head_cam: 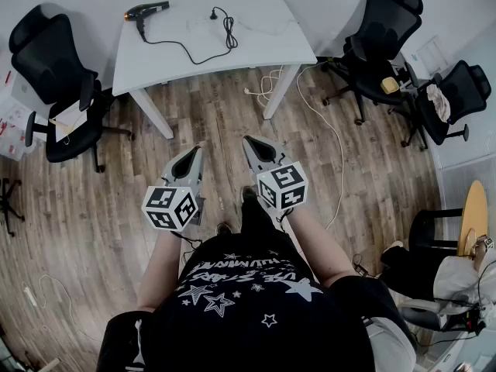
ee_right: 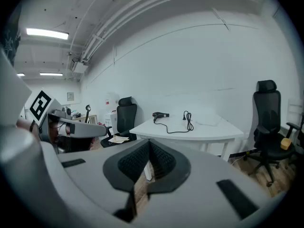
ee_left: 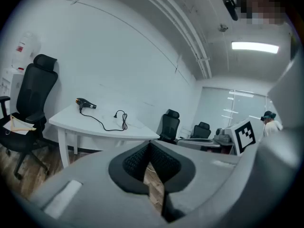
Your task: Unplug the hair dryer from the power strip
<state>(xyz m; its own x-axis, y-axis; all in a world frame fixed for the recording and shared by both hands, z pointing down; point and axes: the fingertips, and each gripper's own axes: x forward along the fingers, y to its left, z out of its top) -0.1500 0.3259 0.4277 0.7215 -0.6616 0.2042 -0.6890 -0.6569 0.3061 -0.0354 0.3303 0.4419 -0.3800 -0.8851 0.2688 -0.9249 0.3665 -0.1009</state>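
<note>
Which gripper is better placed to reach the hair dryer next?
Left, probably: the hair dryer lies at the table's left end, the left gripper's side. The right gripper is equally far back. Both shut, empty.

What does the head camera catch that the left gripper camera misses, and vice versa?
Only the head view shows the person's black star-printed shirt and a round light-wood tabletop. Only the left gripper view shows the bright ceiling light and the white ceiling pipes. Both show the grey left gripper, the white table, the black hair dryer and its black cord, plug lying free.

Blk dryer (head_cam: 146, 11), wht table (head_cam: 256, 43)
</note>
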